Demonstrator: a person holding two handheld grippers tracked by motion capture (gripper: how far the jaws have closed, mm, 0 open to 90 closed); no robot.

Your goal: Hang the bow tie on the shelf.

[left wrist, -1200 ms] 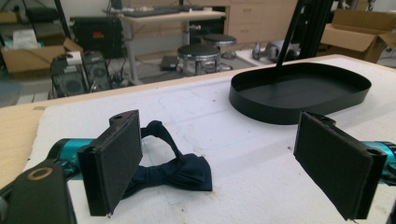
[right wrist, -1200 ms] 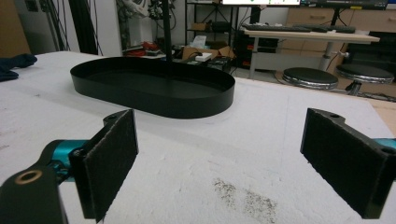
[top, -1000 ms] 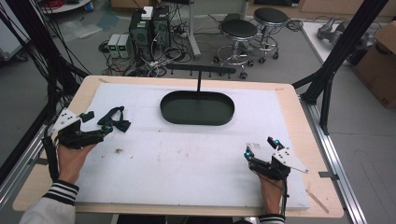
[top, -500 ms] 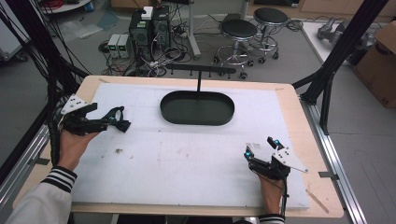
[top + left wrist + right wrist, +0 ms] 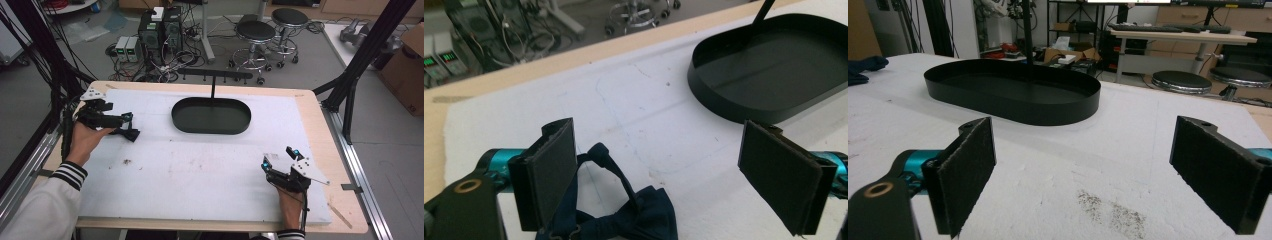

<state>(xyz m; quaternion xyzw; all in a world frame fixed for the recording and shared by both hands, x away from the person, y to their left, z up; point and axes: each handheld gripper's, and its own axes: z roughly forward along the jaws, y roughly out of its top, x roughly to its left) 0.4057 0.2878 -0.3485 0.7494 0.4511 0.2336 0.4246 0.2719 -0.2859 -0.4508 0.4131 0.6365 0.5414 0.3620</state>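
High view: the left tool (image 5: 125, 121) hovers over a navy bow tie (image 5: 129, 133) at the bench's (image 5: 210, 170) left side, near the black oval tray (image 5: 211, 115); the right tool (image 5: 279, 161) rests open, holding nothing.

Left gripper view: jaws wide apart, bow tie (image 5: 634, 215) between them, ungripped. The reach looks in hand; next, lower and close.

Right gripper view: jaws spread, facing the tray (image 5: 1013, 95).

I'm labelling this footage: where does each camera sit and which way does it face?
High view: above the table's near edge, looking forward and down; both forearms enter.
Left gripper view: on the left claw, over the bow tie.
Right gripper view: on the right claw, low over the mat.
All share the black tray.
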